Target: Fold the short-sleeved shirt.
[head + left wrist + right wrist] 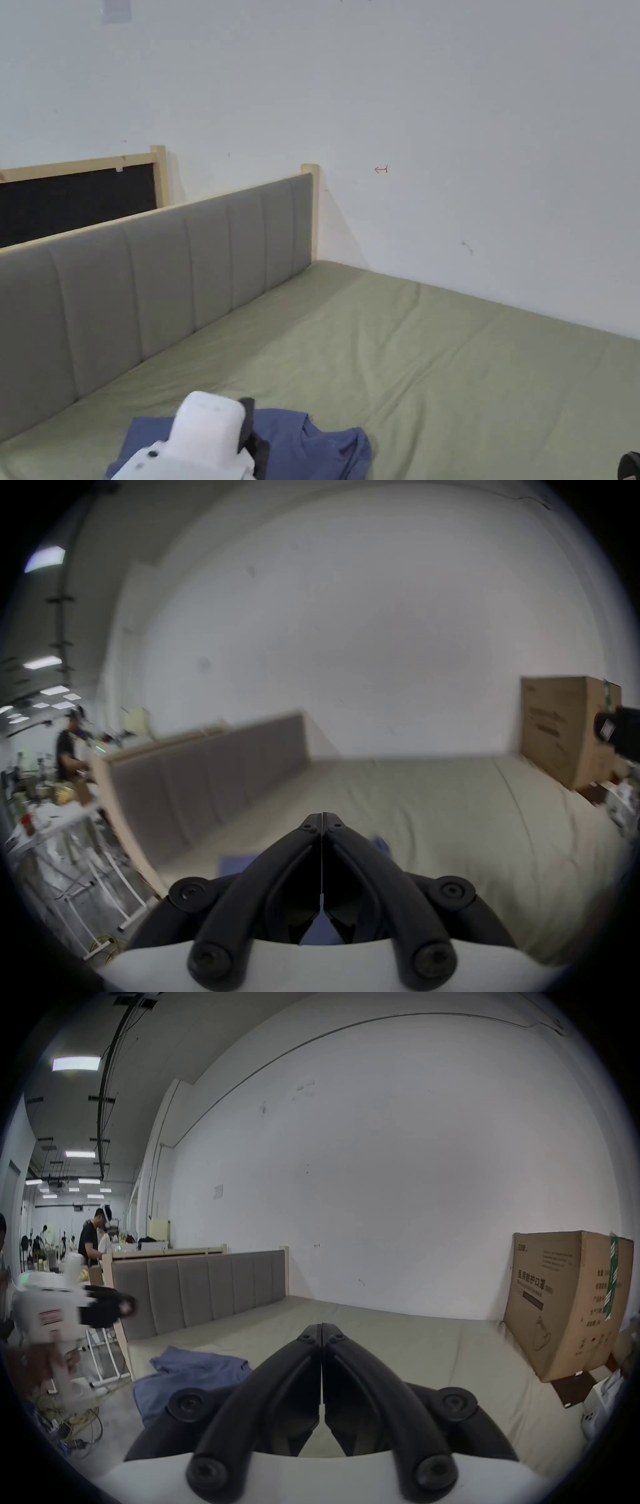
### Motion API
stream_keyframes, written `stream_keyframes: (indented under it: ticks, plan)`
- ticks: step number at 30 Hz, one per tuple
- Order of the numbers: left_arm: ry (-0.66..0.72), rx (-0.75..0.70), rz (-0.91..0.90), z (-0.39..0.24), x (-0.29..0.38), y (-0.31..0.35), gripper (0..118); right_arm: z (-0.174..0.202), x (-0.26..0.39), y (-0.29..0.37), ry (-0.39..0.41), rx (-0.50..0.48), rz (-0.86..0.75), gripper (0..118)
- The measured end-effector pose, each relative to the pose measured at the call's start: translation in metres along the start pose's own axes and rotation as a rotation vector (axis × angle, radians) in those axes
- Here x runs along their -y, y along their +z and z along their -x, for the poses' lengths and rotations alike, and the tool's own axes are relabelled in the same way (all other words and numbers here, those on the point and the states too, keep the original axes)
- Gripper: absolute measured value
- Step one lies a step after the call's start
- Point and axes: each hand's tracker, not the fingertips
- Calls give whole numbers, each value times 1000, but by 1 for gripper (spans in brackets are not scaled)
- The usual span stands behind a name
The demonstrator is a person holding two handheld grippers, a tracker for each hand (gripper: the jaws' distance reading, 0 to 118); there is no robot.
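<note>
Both the left hand-held gripper [322, 814] and the right hand-held gripper [322, 1324] are clenched on nothing, low in their frames, above the crumpled blue shirt [194, 1368] at the lower left on the green bed [437, 362].

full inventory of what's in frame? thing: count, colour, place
shirt: 1, blue, crumpled on the near left of the mattress
mattress: 1, olive green sheet, against the wall
headboard: 1, grey padded, wood-trimmed, left edge of the mattress
wall: 1, white, behind the mattress
cardboard box: 1, brown, far right on the mattress
person: 1, dark top, beyond the headboard
left gripper: 1, black fingers, white body, shut and empty, above the shirt
right gripper: 1, black fingers, white body, shut and empty, right of the shirt
</note>
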Motion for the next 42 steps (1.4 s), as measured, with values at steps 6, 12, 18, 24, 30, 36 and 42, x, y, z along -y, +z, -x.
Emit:
stream_keyframes:
  ticks: [6, 12, 18, 24, 30, 36, 42]
  plan:
    - [-8, 127, 545, 1, 72, -155, 118, -23, 17, 4, 38, 41, 108, 0]
    - [-110, 149, 655, -35, 97, -184, 110, -44, 31, 4, 18, 106, 205, 0]
    - [-47, 103, 720, -18, 142, -246, 111, -54, 43, -3, -23, 132, 281, 0]
    - [-102, -16, 493, -31, 111, -189, 2, -55, 45, -3, -49, 119, 304, 0]
    - [-49, -7, 376, 8, 48, -153, 2, -56, 35, 8, -83, 104, 271, 0]
    - [-106, 69, 124, -3, -47, -100, 2, -65, 25, 29, -88, 132, 220, 0]
    - [-180, 283, -107, -91, -144, -44, 2, -87, 10, 57, -134, 209, 151, 0]
